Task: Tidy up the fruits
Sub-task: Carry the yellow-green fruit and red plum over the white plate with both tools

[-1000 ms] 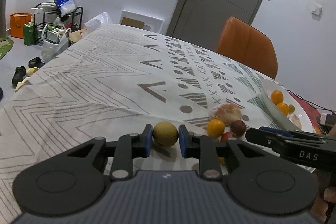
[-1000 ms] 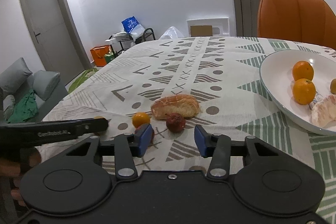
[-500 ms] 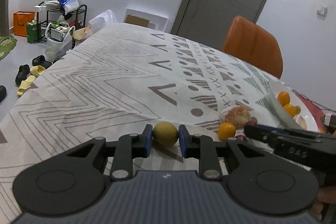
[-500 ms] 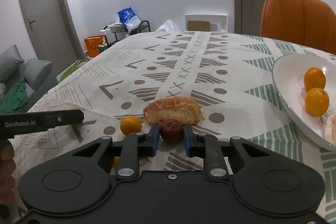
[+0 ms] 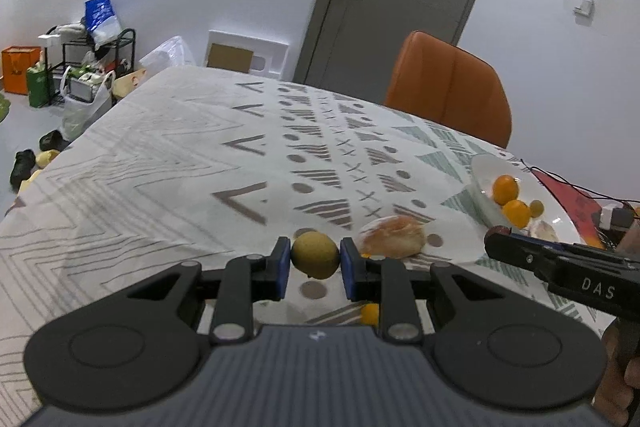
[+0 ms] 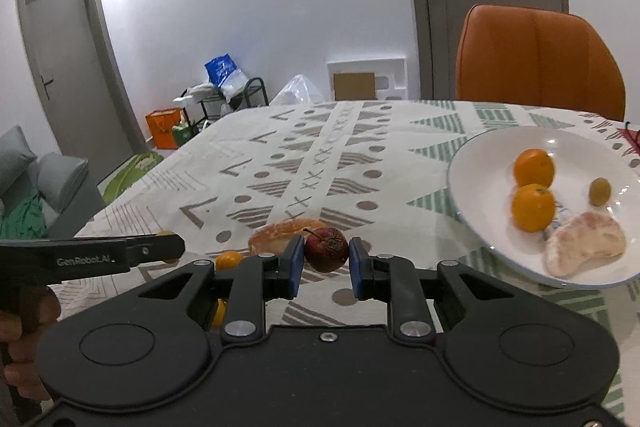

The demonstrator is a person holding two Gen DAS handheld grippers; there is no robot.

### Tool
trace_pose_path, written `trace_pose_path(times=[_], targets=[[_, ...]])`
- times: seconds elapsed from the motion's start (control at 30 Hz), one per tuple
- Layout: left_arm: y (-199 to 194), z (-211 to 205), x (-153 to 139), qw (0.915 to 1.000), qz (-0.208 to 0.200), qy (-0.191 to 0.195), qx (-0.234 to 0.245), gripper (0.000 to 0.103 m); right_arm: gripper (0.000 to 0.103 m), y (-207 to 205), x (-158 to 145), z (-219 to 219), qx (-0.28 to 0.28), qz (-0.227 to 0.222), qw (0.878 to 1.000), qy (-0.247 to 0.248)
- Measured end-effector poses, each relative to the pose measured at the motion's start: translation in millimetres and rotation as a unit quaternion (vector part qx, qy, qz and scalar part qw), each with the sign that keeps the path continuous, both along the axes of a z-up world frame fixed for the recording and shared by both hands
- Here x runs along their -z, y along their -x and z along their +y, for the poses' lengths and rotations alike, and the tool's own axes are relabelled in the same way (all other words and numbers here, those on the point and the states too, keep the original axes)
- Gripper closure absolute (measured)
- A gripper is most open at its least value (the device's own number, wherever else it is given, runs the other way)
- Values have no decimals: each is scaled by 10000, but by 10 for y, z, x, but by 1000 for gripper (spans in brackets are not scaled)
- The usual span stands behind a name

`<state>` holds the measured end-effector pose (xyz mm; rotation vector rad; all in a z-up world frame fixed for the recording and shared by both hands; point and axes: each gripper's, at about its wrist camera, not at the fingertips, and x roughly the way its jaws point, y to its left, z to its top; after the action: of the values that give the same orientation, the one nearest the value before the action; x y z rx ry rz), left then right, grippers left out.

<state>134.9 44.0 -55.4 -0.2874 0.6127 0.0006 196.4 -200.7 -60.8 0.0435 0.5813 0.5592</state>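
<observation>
Left tongs (image 5: 315, 262) clamped on a yellow-green fruit (image 5: 315, 255), right tongs (image 6: 325, 257) clamped on a dark red fruit (image 6: 326, 248); both held above the desk (image 5: 160, 163), plate (image 6: 480, 163) at right.

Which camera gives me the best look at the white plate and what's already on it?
The right wrist view: the white plate shows nearly whole, with two oranges, a small greenish fruit and a peeled pale segment. In the left wrist view it is small, edge-on and partly hidden behind the right gripper.
</observation>
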Motion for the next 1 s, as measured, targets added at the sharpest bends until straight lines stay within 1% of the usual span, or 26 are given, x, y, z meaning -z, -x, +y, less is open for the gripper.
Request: trace_pose_path(times=[0.67,1.0], targets=[[-139,-508,-159,9987,-222,-86,453,78,81,62,-92,-518,502,-206,9984,-145],[-232,-764,-200,9975,-265,-225,622,78,81,61,-82,-754,697,-243,9970,-248]])
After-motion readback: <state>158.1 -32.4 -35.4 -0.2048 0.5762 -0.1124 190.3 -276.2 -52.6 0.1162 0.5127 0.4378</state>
